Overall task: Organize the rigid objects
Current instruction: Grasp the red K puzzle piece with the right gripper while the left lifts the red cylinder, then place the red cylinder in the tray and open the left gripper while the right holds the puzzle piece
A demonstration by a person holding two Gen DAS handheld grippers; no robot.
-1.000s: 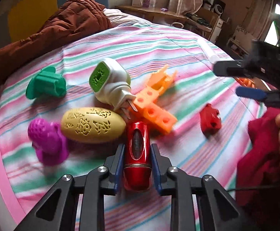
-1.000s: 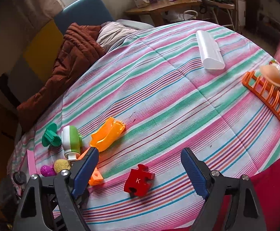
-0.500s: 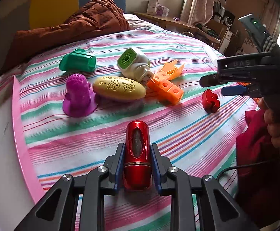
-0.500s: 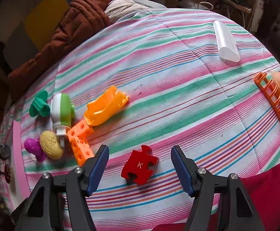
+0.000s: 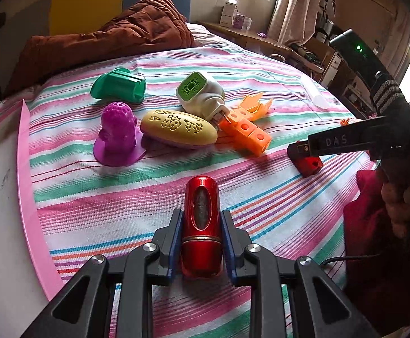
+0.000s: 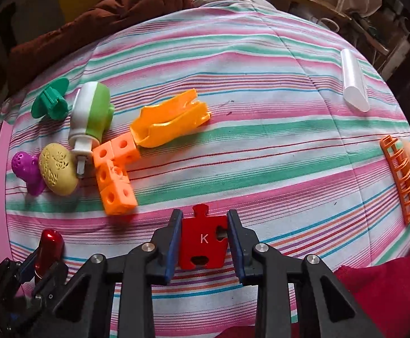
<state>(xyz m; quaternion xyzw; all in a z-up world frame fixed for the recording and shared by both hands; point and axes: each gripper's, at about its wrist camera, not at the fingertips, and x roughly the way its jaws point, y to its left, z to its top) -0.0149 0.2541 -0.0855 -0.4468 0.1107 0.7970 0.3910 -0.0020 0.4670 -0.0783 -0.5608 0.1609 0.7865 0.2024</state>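
The right hand-held gripper (image 6: 204, 242) has just been closing, and its blue pads now flank a red puzzle piece (image 6: 203, 246) marked K at the lower middle of the right wrist view; the left pad meets the piece's edge, the right one looks to touch or nearly touch, so I judge the pinch only just made, the piece lying on the striped bedspread (image 6: 261, 129). The left hand-held gripper (image 5: 202, 242) is pressed together on a red metallic cylinder (image 5: 202, 225), low in its own frame. The step in hand reads as the pickup of the puzzle piece; the next move calls for a firm squeeze, then a lift toward the cluster at the left of the frame: orange cube blocks (image 6: 114, 174), an orange scoop (image 6: 168, 124), a green and white plug-in device (image 6: 90, 112), a yellow oval (image 6: 57, 173), a purple figure (image 6: 26, 171) and a green piece (image 6: 51, 101). A white tube (image 6: 354, 81) and an orange rack (image 6: 402, 174) lie well apart at the right. Against a second ago, the right jaws stood wide with the piece ahead of them, untouched; now they enclose it. In the left view the cluster now sits farther off, up the frame, with the cylinder gripped alike.
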